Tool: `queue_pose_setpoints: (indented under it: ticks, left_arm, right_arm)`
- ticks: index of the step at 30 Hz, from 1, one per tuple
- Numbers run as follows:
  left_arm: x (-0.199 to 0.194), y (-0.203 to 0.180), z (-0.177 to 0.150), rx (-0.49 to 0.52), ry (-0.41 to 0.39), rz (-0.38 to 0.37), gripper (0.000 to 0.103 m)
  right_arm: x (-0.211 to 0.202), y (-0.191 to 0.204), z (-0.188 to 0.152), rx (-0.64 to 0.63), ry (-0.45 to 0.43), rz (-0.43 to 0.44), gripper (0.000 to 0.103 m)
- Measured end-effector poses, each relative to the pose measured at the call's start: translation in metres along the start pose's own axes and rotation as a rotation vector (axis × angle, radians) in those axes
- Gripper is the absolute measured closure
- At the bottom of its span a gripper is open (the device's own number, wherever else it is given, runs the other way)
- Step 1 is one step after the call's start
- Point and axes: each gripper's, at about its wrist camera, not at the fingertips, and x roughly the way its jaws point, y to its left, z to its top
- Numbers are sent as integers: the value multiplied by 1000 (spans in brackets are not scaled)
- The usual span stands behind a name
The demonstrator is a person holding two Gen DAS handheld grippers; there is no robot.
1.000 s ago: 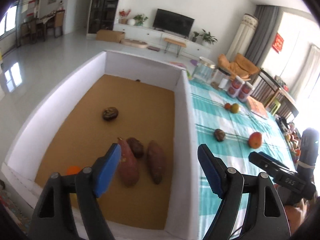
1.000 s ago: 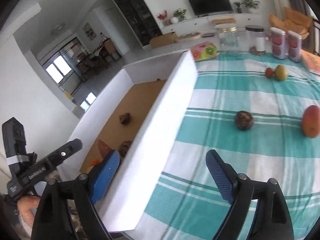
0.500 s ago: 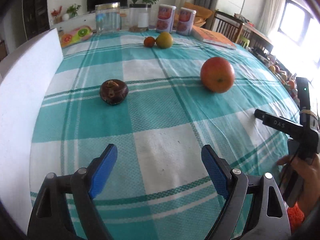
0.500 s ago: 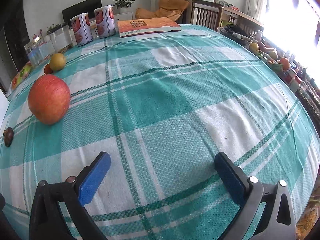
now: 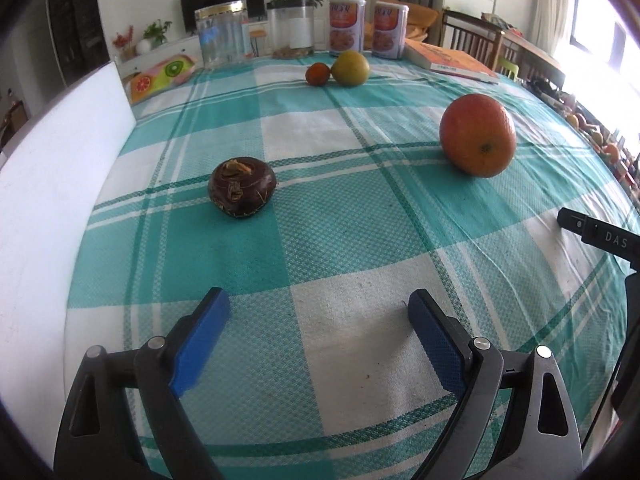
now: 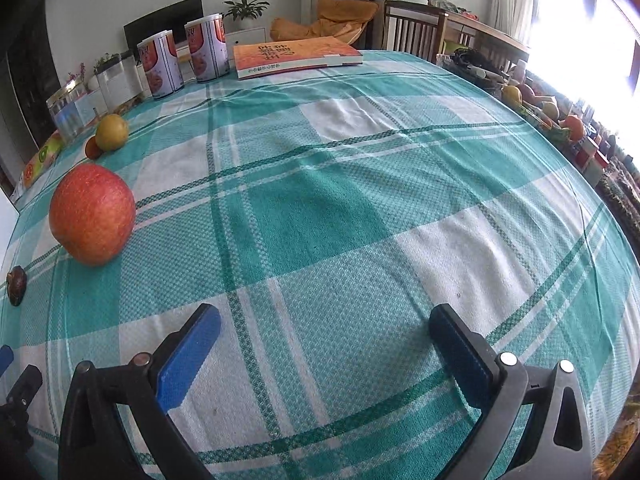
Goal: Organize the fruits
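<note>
On the teal checked tablecloth (image 5: 340, 248) lie a dark brown round fruit (image 5: 242, 187), a big red-orange apple (image 5: 477, 135), and at the back a small red fruit (image 5: 318, 74) touching a yellow-green fruit (image 5: 351, 68). My left gripper (image 5: 318, 316) is open and empty, low over the cloth, short of the brown fruit. My right gripper (image 6: 324, 332) is open and empty; the apple (image 6: 92, 219) is to its far left, the brown fruit (image 6: 16, 285) at the left edge, the yellow-green fruit (image 6: 112, 132) further back.
The white box wall (image 5: 52, 184) stands along the left. At the back stand a glass jar (image 5: 221, 32), two cans (image 5: 347, 26) and an orange book (image 6: 296, 57). Part of the right tool (image 5: 600, 236) shows at the right of the left wrist view.
Both grippers swung away from the white box toward the tablecloth. The left one has since moved closer to the brown fruit and apple. Both stay open.
</note>
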Motion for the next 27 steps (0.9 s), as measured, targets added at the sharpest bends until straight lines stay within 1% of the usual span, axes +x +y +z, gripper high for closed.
queue_pose_setpoints:
  ticks: [27]
  left_arm:
    - [2,1,0,-1,-1,-2,10]
  right_arm:
    - [0,0,0,0,0,1,0]
